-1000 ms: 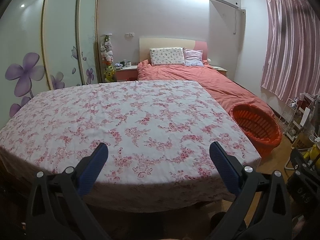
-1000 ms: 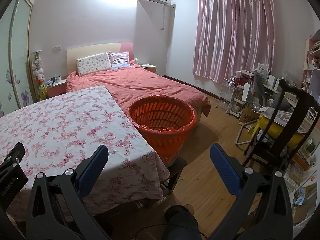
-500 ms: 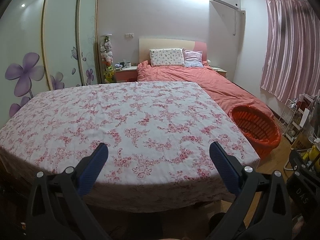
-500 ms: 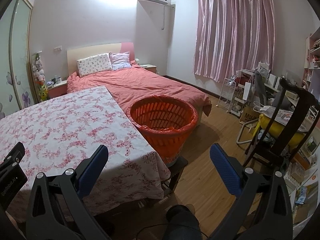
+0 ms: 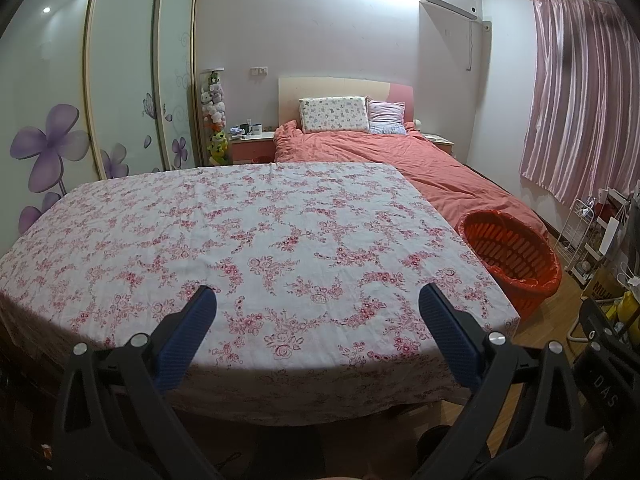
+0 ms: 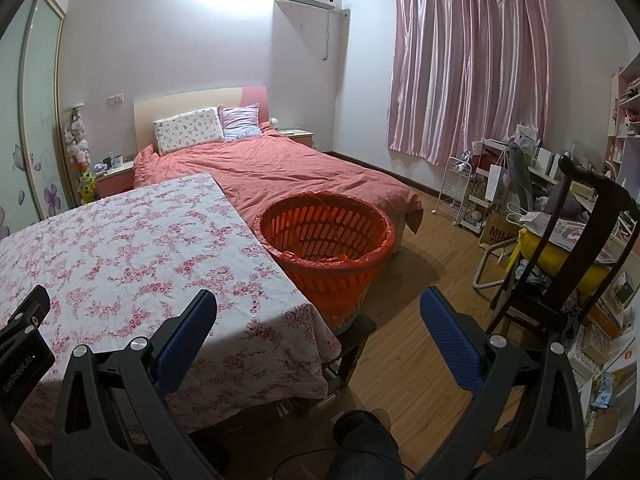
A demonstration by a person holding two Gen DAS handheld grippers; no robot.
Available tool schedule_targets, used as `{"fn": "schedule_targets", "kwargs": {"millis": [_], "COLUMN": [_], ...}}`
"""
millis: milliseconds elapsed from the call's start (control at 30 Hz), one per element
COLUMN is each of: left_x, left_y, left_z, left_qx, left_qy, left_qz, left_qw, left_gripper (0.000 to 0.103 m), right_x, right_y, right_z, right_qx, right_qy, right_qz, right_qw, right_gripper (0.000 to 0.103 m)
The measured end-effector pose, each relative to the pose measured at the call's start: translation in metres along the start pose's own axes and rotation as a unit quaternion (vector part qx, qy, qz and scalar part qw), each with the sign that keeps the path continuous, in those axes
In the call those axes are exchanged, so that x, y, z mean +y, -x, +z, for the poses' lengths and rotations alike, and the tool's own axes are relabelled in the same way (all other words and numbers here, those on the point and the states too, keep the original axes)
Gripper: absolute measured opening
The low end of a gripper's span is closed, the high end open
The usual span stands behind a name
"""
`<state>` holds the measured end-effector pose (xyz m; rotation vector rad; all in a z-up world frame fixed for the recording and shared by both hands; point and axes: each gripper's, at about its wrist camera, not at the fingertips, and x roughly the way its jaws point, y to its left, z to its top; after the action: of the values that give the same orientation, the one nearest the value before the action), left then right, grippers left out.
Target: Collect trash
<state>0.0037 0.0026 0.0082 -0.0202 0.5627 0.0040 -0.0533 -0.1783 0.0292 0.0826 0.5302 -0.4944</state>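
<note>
Compared with the views a second ago, almost nothing has shifted: the left gripper (image 5: 312,320) and the right gripper (image 6: 318,322) hover in the same poses, with only slight camera drift. Both sets of blue-padded fingers stand spread wide and hold nothing.

The left gripper faces the table, whose floral tablecloth (image 5: 248,232) carries no visible item. The right gripper looks past the table corner toward the orange laundry-style basket (image 6: 324,236), lined with a red plastic bag. The basket stands just beside the table's right edge, on a low dark stool, with the bed (image 6: 288,168) behind it. Its visible interior shows only the bag; the bottom is not fully in view.

Judgement: with no trash visible on the cloth and neither gripper engaged, the collection appears either finished or not begun; these views do not settle which. The basket is the likely receptacle.

Legible writing: "GenRobot.AI" on the left gripper's body (image 6: 22,360) as seen from the right wrist; "DAS" on the right gripper's body (image 5: 604,388) as seen from the left wrist; "MUJ", cut off, on a cardboard box (image 6: 498,232) beside the wire trolley. Other labels on the cluttered shelves are too small to read.
</note>
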Motion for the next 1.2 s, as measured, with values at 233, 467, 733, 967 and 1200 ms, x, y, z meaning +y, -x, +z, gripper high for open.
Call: {"fn": "schedule_targets", "kwargs": {"millis": [233, 467, 733, 967, 1200], "left_x": [0.0004, -0.0004, -0.0008, -0.0012, -0.0030], "left_y": [-0.0001, -0.0001, -0.0001, -0.0006, -0.0015], "left_z": [0.0000, -0.0002, -0.0006, -0.0014, -0.0024], "left_qx": [0.000, 0.001, 0.003, 0.003, 0.005], "left_qy": [0.000, 0.000, 0.000, -0.001, -0.001], "left_qz": [0.000, 0.000, -0.001, -0.002, -0.002], "left_qw": [1.0000, 1.0000, 1.0000, 1.0000, 1.0000], "left_gripper": [0.099, 0.099, 0.099, 0.099, 0.099], "right_x": [0.0000, -0.0001, -0.0004, -0.0003, -0.0007], "right_y": [0.0001, 0.0000, 0.0000, -0.0001, 0.0000], "right_z": [-0.0002, -0.0003, -0.0002, -0.0001, -0.0001], "right_qx": [0.000, 0.001, 0.001, 0.000, 0.001], "right_qy": [0.000, -0.001, -0.001, -0.001, -0.001], "right_qz": [0.000, 0.000, 0.000, 0.000, 0.000], "right_qw": [1.000, 1.000, 1.000, 1.000, 1.000], "right_gripper": [0.100, 0.100, 0.101, 0.101, 0.101]}}
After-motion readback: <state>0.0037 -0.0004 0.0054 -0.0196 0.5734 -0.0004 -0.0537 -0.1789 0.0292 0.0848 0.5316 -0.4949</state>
